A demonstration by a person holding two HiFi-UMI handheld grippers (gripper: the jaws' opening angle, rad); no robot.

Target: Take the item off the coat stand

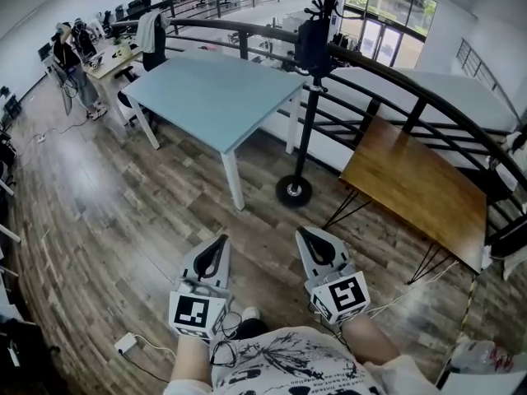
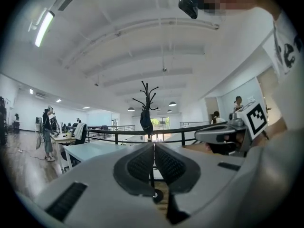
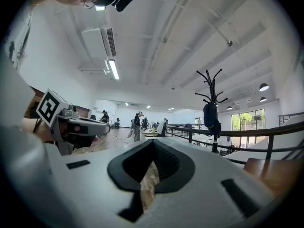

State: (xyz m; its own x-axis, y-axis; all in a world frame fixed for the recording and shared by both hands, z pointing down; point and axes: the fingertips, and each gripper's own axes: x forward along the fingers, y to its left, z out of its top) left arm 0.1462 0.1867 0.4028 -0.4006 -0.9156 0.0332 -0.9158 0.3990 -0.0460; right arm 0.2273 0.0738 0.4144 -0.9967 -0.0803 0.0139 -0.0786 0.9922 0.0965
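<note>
Tipping worries us: our left gripper [image 1: 221, 242] and right gripper [image 1: 310, 234] both have jaws pressed together on nothing, and the item [image 1: 313, 46] hangs high on the stand [image 1: 305, 138], well ahead of them. Pulling it sideways instead of lifting could topple the stand.

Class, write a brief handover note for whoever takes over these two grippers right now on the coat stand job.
Left gripper: shut, empty.
Right gripper: shut, empty.
Both are held low in front of the person, well short of the coat stand ahead.
The dark item hangs high on the stand.
Done: nothing yet.
Left: approach, open a gripper, grip the item, lift it off.
</note>
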